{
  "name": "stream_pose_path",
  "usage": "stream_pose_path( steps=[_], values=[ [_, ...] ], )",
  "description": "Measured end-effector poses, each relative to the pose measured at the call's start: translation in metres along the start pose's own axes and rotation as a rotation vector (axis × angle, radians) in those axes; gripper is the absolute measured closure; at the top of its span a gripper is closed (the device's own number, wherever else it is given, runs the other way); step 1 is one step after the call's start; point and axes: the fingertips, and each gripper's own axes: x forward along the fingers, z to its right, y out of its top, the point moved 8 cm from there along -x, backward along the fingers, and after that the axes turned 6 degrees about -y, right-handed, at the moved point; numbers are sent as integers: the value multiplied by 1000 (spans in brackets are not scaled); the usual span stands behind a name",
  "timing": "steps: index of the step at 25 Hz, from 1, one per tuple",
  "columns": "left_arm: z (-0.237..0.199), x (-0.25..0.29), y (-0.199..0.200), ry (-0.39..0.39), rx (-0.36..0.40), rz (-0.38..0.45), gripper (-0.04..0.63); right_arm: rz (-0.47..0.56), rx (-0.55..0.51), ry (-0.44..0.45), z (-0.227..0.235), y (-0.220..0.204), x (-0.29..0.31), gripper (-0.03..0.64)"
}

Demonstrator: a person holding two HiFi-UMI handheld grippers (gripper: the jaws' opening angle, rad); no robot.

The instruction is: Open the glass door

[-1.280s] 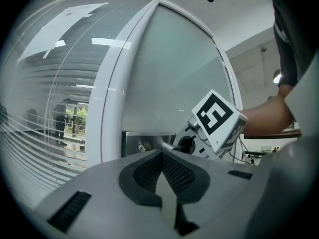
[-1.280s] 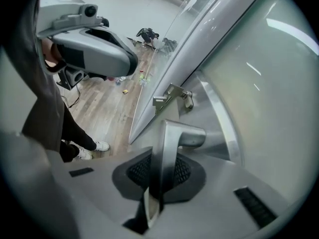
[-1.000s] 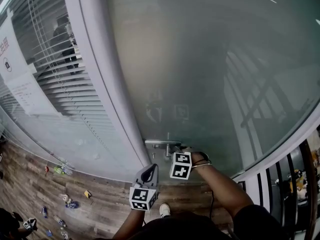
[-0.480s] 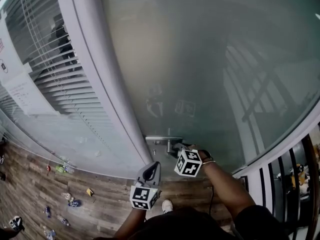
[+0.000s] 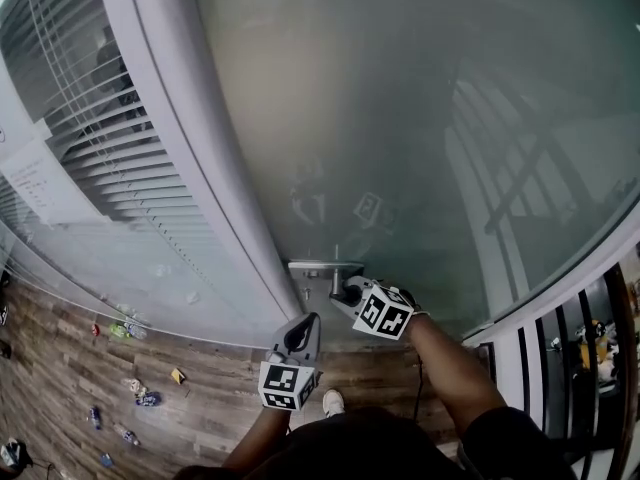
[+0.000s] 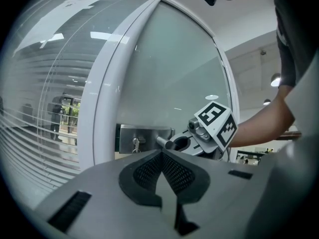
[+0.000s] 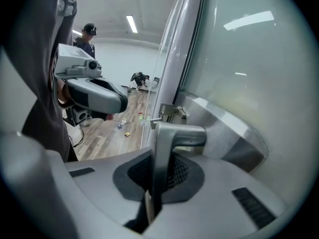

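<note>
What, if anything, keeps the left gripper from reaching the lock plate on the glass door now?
Probably nothing; yes, it looks reachable. The left gripper faces the lock plate with open space between; the right gripper grips only the handle beside it.

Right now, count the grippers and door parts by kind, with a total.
Grippers: 2 (left gripper shut and empty; right gripper shut on the door handle)
Door handle: 1
Lock plate: 1
Glass door: 1
Total: 5

Grey left gripper [image 5: 304,321] and right gripper [image 5: 346,294] bear black-and-white marker cubes [image 5: 283,386]; the person's short sleeves [image 5: 503,436] are dark.
</note>
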Motion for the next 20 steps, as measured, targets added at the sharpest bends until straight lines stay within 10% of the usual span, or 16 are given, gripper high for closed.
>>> stream_pose_path(
  steps=[20],
  values=[
    [-10, 35, -2, -81, -21, -50, 594, -29, 68, -70, 61, -13, 26, 600]
  ],
)
